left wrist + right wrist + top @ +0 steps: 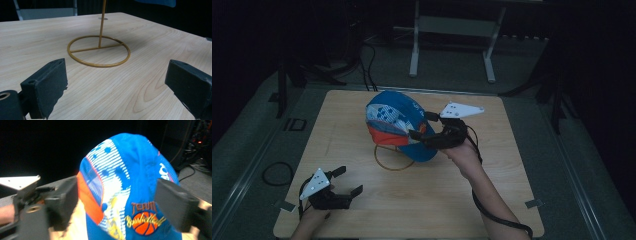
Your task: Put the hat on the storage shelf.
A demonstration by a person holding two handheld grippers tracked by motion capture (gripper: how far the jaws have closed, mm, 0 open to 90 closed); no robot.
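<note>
Cap [397,125] on wire stand [392,159]: soft, light, slips easily | grab stiff brim | right gripper [424,126] jaws spread, straddling cap unpinched | left gripper [346,181] jaws released, empty, over surface [422,200]

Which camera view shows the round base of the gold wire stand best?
The left gripper view: the whole ring of the stand base lies close, with its crossbar and upright rod. In the high view the cap covers part of it. The right gripper view faces the cap.

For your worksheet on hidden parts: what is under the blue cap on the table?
Under the blue cap a gold wire stand shows: ring base on the table, thin upright post. The post's top is hidden inside the cap.
</note>
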